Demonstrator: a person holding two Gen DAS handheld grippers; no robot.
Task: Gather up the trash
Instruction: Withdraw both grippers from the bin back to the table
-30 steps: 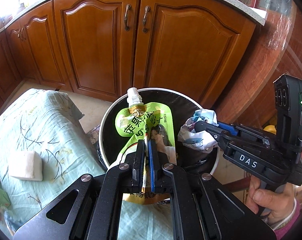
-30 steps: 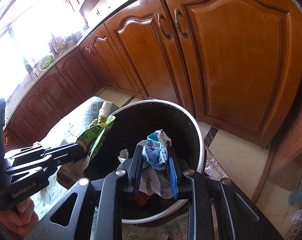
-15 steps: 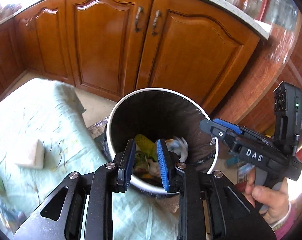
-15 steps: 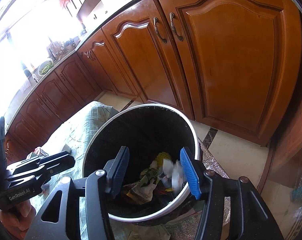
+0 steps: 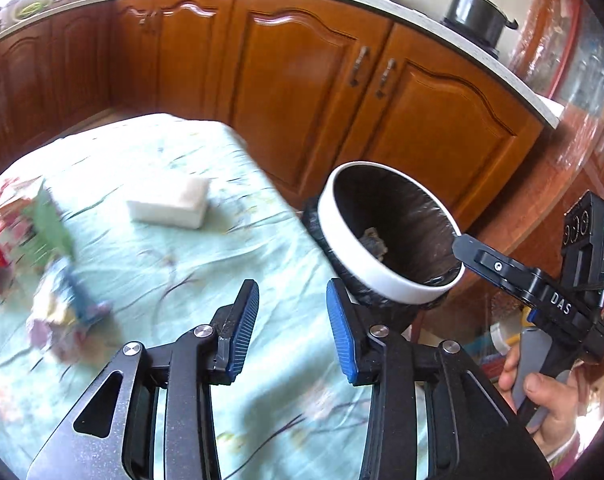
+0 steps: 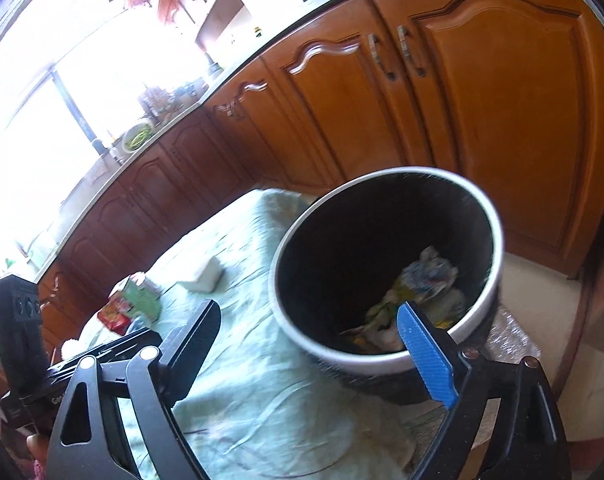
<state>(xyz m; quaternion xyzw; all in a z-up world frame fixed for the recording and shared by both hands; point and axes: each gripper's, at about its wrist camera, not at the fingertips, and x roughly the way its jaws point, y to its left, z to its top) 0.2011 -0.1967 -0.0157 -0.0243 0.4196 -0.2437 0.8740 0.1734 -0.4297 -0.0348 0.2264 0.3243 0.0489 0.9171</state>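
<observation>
1. Left wrist view: my left gripper (image 5: 292, 320) has just been opening; its jaws stand apart with nothing between them, above the pale green cloth (image 5: 206, 264). It points away from the trash bin (image 5: 385, 276) toward the blurred wrappers (image 5: 58, 300) at the left, likely my next pickup. A white sponge (image 5: 170, 204) lies beyond.

2. Right wrist view: my right gripper (image 6: 313, 344) has also just been opening; its jaws are spread wide and empty, framing the bin's near rim. Crumpled packaging (image 6: 425, 280) rests at the bottom of the black-lined bin, so that load is in. More litter (image 6: 130, 304) waits on the cloth beside the left gripper's body.
</observation>
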